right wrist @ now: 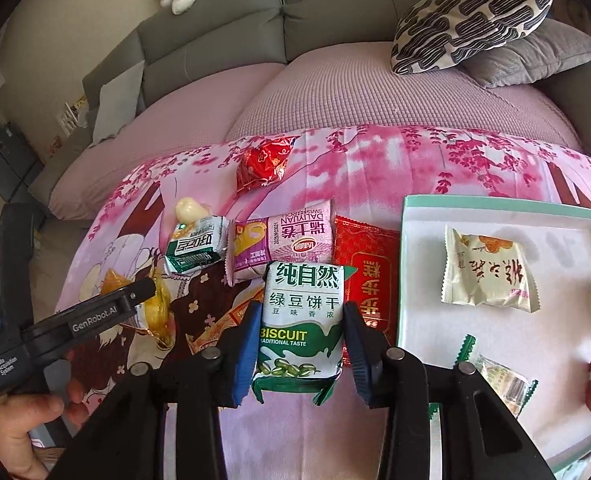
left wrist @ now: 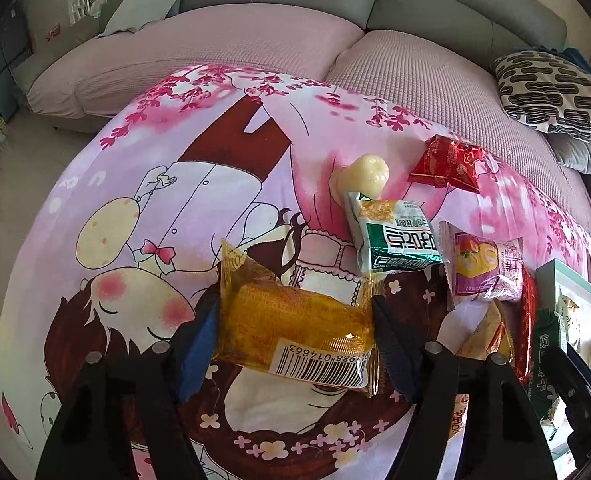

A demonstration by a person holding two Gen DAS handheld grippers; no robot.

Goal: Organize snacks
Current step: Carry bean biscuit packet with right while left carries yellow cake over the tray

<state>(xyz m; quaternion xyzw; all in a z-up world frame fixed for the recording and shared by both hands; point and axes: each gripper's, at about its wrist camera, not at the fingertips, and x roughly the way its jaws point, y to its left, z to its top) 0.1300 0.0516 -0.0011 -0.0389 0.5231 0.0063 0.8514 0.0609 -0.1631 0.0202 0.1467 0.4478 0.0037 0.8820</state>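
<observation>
In the left wrist view, a yellow cake packet [left wrist: 291, 328] with a barcode lies on the pink cartoon cloth [left wrist: 135, 200]. My left gripper [left wrist: 295, 340] is around it, and both pads touch its ends. In the right wrist view, my right gripper [right wrist: 301, 316] is shut on a green-and-white mung bean biscuit packet [right wrist: 301, 320], held upright just left of the teal-rimmed white tray [right wrist: 507, 204]. The tray holds several wrapped snacks, among them a cream packet [right wrist: 487, 272]. My left gripper [right wrist: 151, 304] shows at the far left with the yellow packet [right wrist: 159, 300] at its tips.
Loose on the cloth are a red foil packet [right wrist: 263, 164], a pale jelly sweet [right wrist: 189, 210], a green-and-white packet [right wrist: 197, 248], a purple swiss roll packet [right wrist: 283, 240] and a flat red packet [right wrist: 367, 272]. A sofa with a patterned cushion [right wrist: 471, 20] stands behind. A hand [right wrist: 19, 420] holds the left gripper.
</observation>
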